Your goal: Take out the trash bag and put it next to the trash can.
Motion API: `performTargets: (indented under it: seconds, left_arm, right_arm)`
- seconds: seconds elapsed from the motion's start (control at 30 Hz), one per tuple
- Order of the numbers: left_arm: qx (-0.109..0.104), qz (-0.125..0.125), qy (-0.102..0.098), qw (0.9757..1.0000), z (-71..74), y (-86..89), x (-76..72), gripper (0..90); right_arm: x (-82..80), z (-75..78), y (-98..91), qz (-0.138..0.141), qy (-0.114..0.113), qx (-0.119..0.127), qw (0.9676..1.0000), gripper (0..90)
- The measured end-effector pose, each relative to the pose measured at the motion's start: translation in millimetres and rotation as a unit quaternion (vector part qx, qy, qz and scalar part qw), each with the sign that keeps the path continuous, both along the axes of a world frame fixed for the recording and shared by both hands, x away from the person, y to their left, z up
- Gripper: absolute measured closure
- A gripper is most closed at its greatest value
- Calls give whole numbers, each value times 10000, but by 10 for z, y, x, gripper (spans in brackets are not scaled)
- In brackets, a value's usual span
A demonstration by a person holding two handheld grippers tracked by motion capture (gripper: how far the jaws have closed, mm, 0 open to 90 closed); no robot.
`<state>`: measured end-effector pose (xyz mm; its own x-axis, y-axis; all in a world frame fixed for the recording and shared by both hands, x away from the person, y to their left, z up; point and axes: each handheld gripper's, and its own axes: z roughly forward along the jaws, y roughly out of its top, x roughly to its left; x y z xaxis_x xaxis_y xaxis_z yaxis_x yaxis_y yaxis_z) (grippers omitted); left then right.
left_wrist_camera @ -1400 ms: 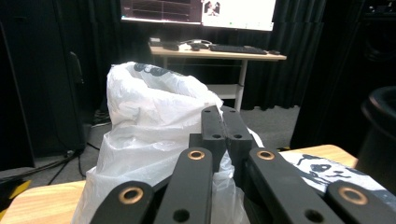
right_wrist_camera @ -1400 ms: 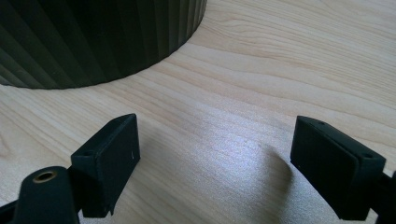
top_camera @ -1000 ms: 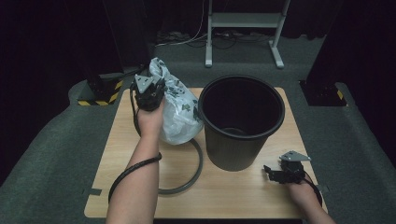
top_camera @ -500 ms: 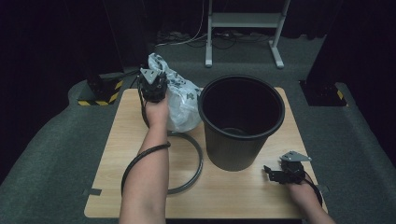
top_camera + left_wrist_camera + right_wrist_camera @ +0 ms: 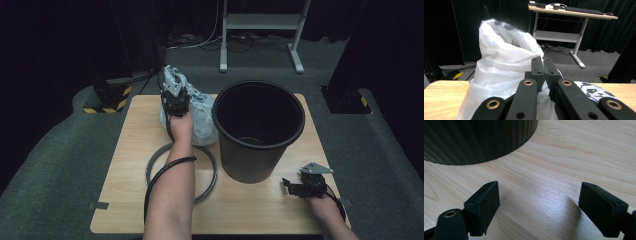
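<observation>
Lowering the white plastic bag (image 5: 200, 112) onto the table (image 5: 125, 165), just left of the black bin (image 5: 260, 130).

Our left gripper (image 5: 175, 100) stays clamped on the bag's plastic and has carried it forward and down since a second ago; we judge it is being set aside, not lining the bin yet. Our right gripper (image 5: 539, 207) rests released on the wood, near the bin's base.

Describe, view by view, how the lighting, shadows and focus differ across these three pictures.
High view: bright wooden table, near-black surroundings, bin interior dark. Left gripper view: white plastic bag brightly lit, almost washed out; nearest jaw parts soft. Right gripper view: pale sheen on the wood, a soft shadow beside one of the right gripper jaws; table grain is sharp.
</observation>
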<state>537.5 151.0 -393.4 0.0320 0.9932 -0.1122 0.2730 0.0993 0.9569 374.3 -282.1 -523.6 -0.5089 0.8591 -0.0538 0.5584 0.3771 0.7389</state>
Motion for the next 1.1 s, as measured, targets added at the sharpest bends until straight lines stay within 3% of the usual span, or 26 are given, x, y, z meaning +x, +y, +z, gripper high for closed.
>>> performTargets:
  seconds: [0.2,0.43,0.5,0.6,0.73,0.9,1.1]
  left_arm:
    - [-9,-231,99,9997,-96,-83,9,796]
    - [-31,-508,14,9987,-51,-115,-40,451]
    - [-47,-537,20,9985,-35,-120,-48,418]
    - [118,-601,124,9980,27,-139,-69,230]
    - [158,-573,128,9982,95,-131,-130,152]
    - [78,-629,130,9979,148,-83,-209,148]
    - [-7,-746,341,9966,153,6,-333,149]
  right_arm:
    - [5,-1,-2,8,34,25,10000,169]
    - [3,0,0,15,20,11,10000,169]
    - [2,0,2,12,17,6,10000,169]
    - [-4,0,8,8,19,7,10000,169]
    - [-4,0,9,17,14,5,10000,169]
    - [-2,0,7,21,23,4,10000,168]
    - [-6,0,10,5,29,10,10000,168]
